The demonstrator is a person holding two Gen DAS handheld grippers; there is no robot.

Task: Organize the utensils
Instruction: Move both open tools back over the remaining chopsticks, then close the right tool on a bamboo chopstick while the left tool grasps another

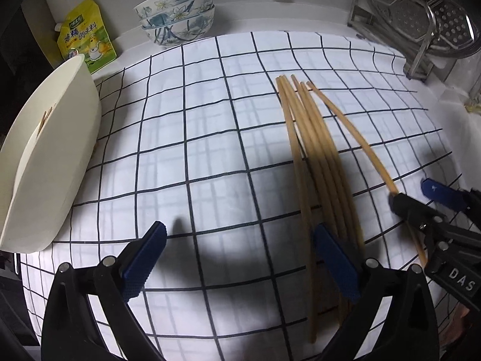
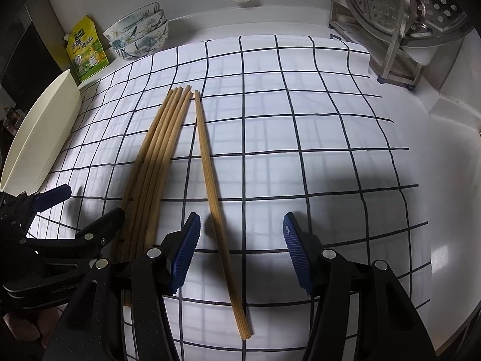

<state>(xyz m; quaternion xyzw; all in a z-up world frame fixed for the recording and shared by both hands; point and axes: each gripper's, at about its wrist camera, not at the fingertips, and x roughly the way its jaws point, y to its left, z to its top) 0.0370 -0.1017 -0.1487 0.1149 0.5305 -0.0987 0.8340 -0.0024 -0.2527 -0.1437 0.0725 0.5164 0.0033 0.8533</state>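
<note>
Several bamboo chopsticks [image 1: 315, 165] lie in a bundle on the checked cloth [image 1: 195, 150], and one single chopstick [image 2: 210, 180] lies apart to their right. My left gripper [image 1: 240, 261] is open over the cloth. Its right finger [image 1: 336, 261] overlaps the near ends of the bundle. My right gripper [image 2: 240, 252] stands open around the single chopstick without its pads touching it. The right gripper [image 1: 421, 198] also shows at the right edge of the left wrist view. A white oval container [image 1: 51, 165] at the far left holds a couple of chopstick tips.
Stacked floral bowls [image 1: 177, 15] and a yellow seasoning pouch [image 1: 84, 36] stand at the back left. A steel rack with perforated steamer plates [image 2: 399, 21] fills the back right corner. Bare cloth stretches between the container [image 2: 39, 138] and the bundle [image 2: 156, 165].
</note>
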